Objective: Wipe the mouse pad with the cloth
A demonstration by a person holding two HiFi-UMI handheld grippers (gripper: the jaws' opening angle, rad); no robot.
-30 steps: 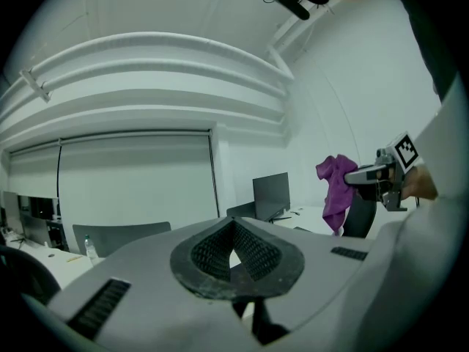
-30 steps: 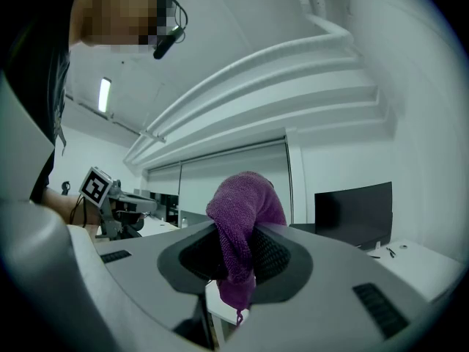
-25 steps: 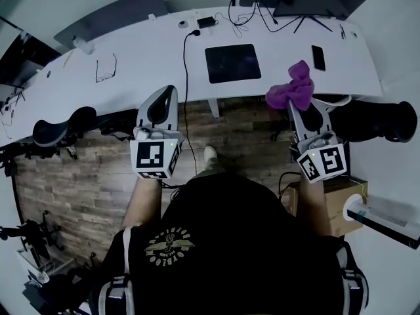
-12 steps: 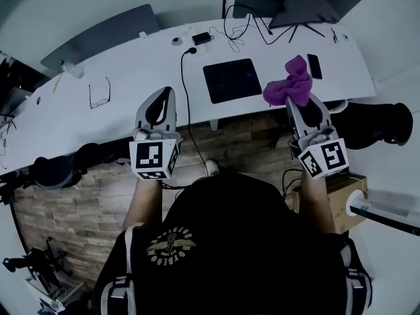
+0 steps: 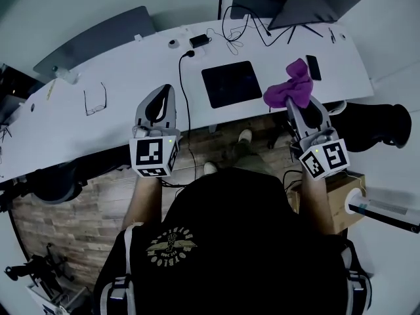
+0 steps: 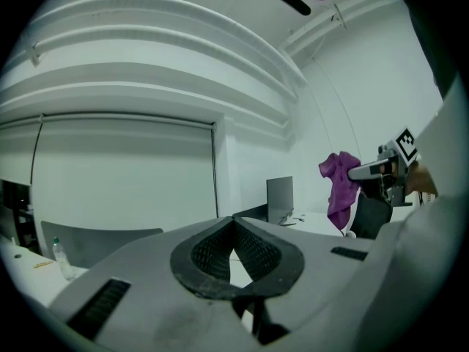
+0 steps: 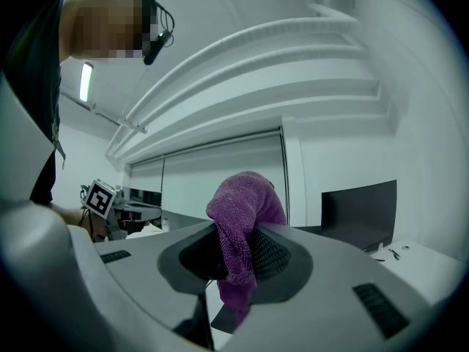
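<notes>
A black mouse pad (image 5: 231, 83) lies flat on the white desk (image 5: 118, 104), near its front edge. My right gripper (image 5: 298, 104) is shut on a purple cloth (image 5: 291, 84), which bunches above the jaws to the right of the pad; the same cloth (image 7: 242, 237) fills the jaws in the right gripper view. My left gripper (image 5: 159, 105) hangs over the desk's front edge left of the pad, jaws closed with nothing between them (image 6: 236, 251). From the left gripper view the cloth (image 6: 340, 185) shows at the right, dangling.
On the desk: glasses (image 5: 94, 98) at the left, a black cable (image 5: 184, 90) running down off the front edge, a charger (image 5: 199, 41), a phone (image 5: 313, 67), a laptop (image 5: 315, 2) at the back right. Office chairs (image 5: 371, 125) stand below the desk. A cardboard box (image 5: 338, 199) sits at the right.
The view has shifted so the desk and pad sit slightly lower and closer. Both grippers keep their pose, the right one still holding the cloth.
</notes>
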